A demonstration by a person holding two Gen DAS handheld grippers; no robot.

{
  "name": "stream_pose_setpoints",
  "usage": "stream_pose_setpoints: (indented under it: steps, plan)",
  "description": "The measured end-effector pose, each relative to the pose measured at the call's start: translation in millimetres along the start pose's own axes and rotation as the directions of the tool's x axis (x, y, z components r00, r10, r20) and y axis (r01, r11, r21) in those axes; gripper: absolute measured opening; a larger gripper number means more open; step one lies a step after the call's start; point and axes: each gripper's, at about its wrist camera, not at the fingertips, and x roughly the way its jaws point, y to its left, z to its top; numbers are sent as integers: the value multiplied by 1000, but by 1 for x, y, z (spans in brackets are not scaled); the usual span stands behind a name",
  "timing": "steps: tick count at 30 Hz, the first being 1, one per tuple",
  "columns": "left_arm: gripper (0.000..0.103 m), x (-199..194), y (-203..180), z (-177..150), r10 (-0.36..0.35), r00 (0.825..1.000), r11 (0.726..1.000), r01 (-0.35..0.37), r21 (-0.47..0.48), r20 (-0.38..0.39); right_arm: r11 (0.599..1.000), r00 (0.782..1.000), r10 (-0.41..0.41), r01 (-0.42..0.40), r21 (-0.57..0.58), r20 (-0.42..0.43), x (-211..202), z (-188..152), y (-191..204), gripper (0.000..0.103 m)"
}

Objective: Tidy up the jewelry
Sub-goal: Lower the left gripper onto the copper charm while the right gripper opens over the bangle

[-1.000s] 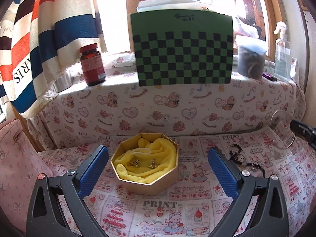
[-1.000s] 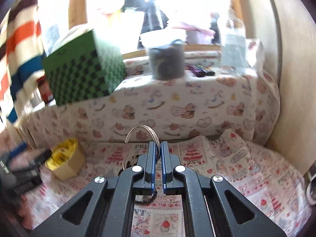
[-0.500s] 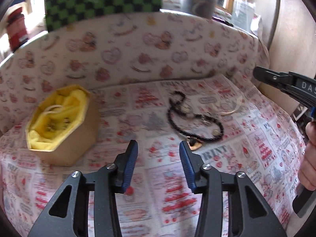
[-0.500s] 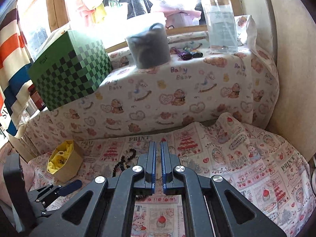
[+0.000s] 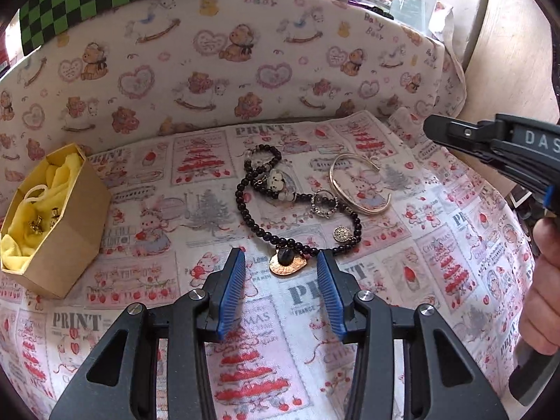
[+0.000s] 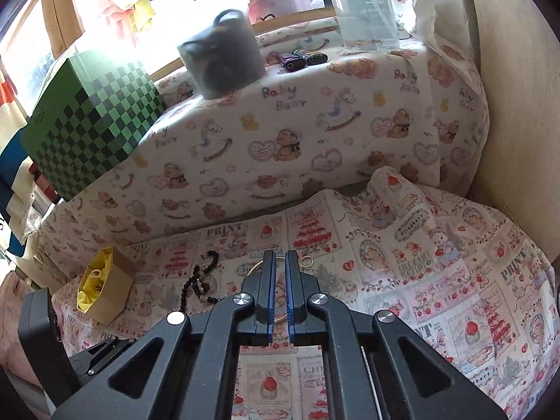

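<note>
The left gripper (image 5: pixel 280 262) is half open, nothing gripped, straddling the copper pendant (image 5: pixel 287 262) of the black bead necklace (image 5: pixel 252 210). The right gripper (image 6: pixel 280 262) is clenched empty. Risk: beads snag the bangle (image 5: pixel 360 189), dragging it. The printed cloth (image 5: pixel 455 262) is soft; the box (image 5: pixel 52 220) stands left.

A lived-in home corner by a sunlit window. A tabletop (image 5: pixel 437 280) is draped in a Christmas-print cloth, and behind it a ledge is wrapped in teddy-bear "Baby" fabric (image 6: pixel 315 147). On the ledge stand a green checkered box (image 6: pixel 91 129), a grey tub (image 6: pixel 224 63), a clear pump bottle (image 6: pixel 367 7) and two lighters (image 6: pixel 304 59); a striped towel (image 6: pixel 10 147) hangs at the left.
</note>
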Motion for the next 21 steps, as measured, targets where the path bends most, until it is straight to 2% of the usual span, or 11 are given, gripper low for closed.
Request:
stream_pose_setpoints:
  steps: [1, 4, 7, 8, 11, 15, 18, 20, 21]
  plan:
    - [40, 0, 1, 0, 2, 1000, 1000, -2, -3, 4, 1000, 1000, 2, -2, -4, -2, 0, 0, 1, 6]
    - [17, 2, 1, 1, 35, 999, 999, -35, 0, 23, 1000, 1000, -2, 2, -10, -7, 2, -1, 2, 6]
    - [11, 2, 0, 1, 15, 1000, 1000, -16, 22, 18, 1000, 1000, -19, 19, -16, -17, 6, -1, 2, 6]
    - [1, 1, 2, 1, 10, 1000, 1000, -10, 16, 14, 1000, 999, -25, 25, -18, -26, 9, -1, 1, 6]
    - [0, -8, 12, 0, -4, 1000, 1000, 4, -28, 21, 1000, 998, -28, 28, -14, -55, 16, -2, -1, 9]
    - [0, -25, 24, 1, -7, 998, 998, 10, -57, 64, 997, 995, -63, 60, -40, -76, 29, -5, 1, 23]
    - [0, -33, 31, 3, -14, 996, 997, 20, -71, 85, 995, 991, -76, 69, -73, -108, 44, -8, 5, 27]
    - [0, -35, 34, 3, -29, 995, 997, 36, -73, 93, 993, 988, -90, 80, -86, -123, 53, -10, 7, 33]
    - [0, -34, 34, 4, -41, 995, 996, 47, -69, 91, 992, 988, -98, 88, -89, -123, 57, -11, 8, 43]
